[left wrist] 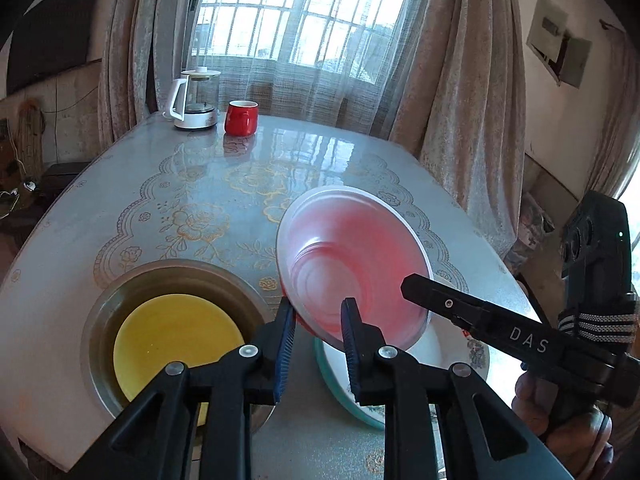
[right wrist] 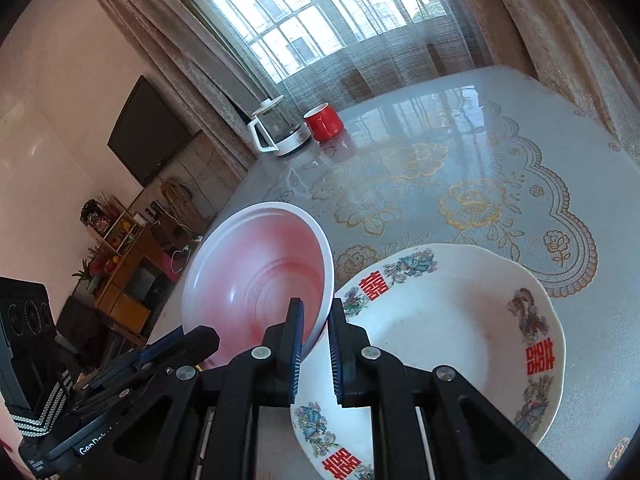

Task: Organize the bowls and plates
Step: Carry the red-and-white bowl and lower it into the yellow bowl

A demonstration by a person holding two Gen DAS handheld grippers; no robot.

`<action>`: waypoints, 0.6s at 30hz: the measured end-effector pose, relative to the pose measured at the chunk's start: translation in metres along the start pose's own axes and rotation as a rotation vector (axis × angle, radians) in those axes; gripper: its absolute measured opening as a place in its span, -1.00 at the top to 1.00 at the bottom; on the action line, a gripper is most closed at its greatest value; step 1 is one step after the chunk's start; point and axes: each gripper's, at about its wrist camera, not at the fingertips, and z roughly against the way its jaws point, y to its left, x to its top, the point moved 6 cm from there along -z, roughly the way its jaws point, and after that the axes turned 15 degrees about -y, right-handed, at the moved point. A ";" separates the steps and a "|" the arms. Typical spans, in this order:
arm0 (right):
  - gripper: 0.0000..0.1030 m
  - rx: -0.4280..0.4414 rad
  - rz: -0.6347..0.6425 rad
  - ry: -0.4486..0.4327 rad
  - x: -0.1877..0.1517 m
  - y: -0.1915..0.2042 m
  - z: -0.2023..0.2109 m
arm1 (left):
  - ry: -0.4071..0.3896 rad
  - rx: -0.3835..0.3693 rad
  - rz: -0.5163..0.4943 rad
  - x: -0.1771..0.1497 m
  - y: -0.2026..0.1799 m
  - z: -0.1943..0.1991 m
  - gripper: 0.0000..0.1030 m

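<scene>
A red bowl with a white rim (left wrist: 352, 256) (right wrist: 256, 276) is held tilted above a white plate with floral and red-character prints (right wrist: 452, 320), whose teal edge also shows in the left wrist view (left wrist: 340, 384). My right gripper (right wrist: 316, 336) (left wrist: 416, 288) is shut on the bowl's rim. My left gripper (left wrist: 318, 320) has its jaws on either side of the bowl's near rim, with a gap showing between them. A yellow plate (left wrist: 176, 344) lies inside a glass dish (left wrist: 100, 320) at the left.
A glass kettle (left wrist: 196, 100) (right wrist: 280, 128) and a red mug (left wrist: 241, 117) (right wrist: 323, 121) stand at the table's far side. The glass-topped table (left wrist: 280, 168) has a lace-patterned cloth. Curtains and a window are behind.
</scene>
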 end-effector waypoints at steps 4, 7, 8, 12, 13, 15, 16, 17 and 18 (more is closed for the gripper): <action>0.77 0.036 0.031 0.026 -0.014 0.022 -0.009 | -0.019 0.029 0.020 -0.006 0.024 0.017 0.57; 0.77 0.060 0.045 0.050 -0.024 0.038 -0.018 | -0.029 0.052 0.024 -0.011 0.039 0.028 0.57; 0.77 0.067 0.049 0.058 -0.028 0.042 -0.020 | -0.031 0.056 0.028 -0.013 0.044 0.032 0.57; 0.77 0.097 0.074 0.083 -0.034 0.060 -0.028 | -0.051 0.077 0.042 -0.016 0.064 0.047 0.57; 0.77 0.104 0.081 0.088 -0.036 0.065 -0.030 | -0.056 0.085 0.042 -0.016 0.068 0.050 0.57; 0.77 0.119 0.090 0.099 -0.038 0.075 -0.035 | -0.067 0.098 0.051 -0.015 0.077 0.055 0.57; 0.77 0.125 0.093 0.104 -0.039 0.080 -0.038 | -0.070 0.100 0.063 -0.013 0.082 0.057 0.57; 0.77 0.130 0.094 0.110 -0.039 0.085 -0.041 | -0.071 0.101 0.078 -0.012 0.087 0.059 0.57; 0.77 0.138 0.094 0.114 -0.039 0.090 -0.043 | -0.066 0.104 0.100 -0.011 0.094 0.061 0.57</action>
